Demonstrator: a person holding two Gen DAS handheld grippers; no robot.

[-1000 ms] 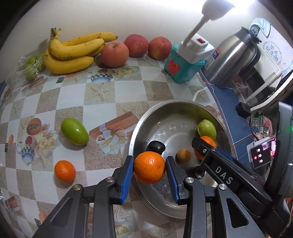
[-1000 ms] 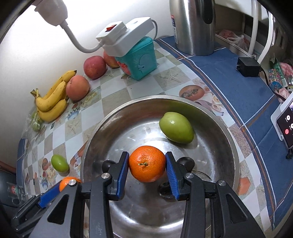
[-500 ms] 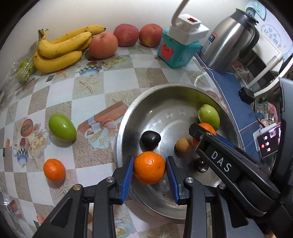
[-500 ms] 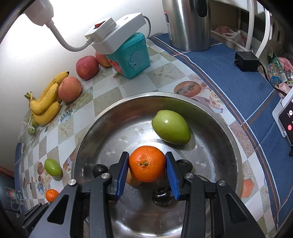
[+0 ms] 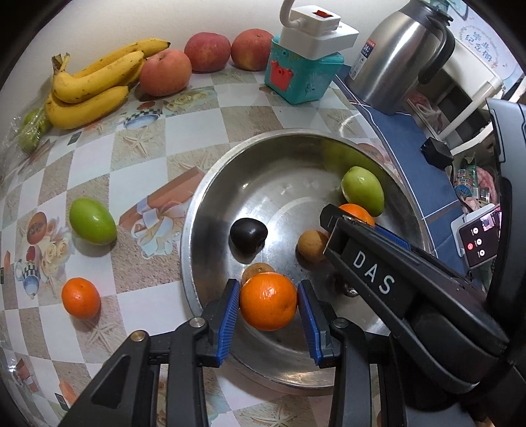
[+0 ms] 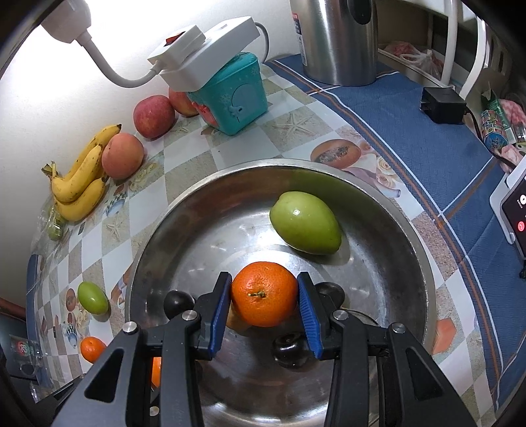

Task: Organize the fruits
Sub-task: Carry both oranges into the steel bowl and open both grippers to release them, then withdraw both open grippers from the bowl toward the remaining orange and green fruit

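While both tools (image 5: 268,307) (image 6: 264,303) grip oranges (image 5: 268,302) (image 6: 264,299), bowl (image 5: 210,210) below

Brown fruit (image 5: 254,271) half-hidden behind held orange (image 5: 268,301)

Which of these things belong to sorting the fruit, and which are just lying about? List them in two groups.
Part of the job: metal bowl; the orange in the left gripper; the orange in the right gripper; loose orange and green fruit on the cloth; bananas; apples.

Lying about: teal box, power strip, steel jug, phone.
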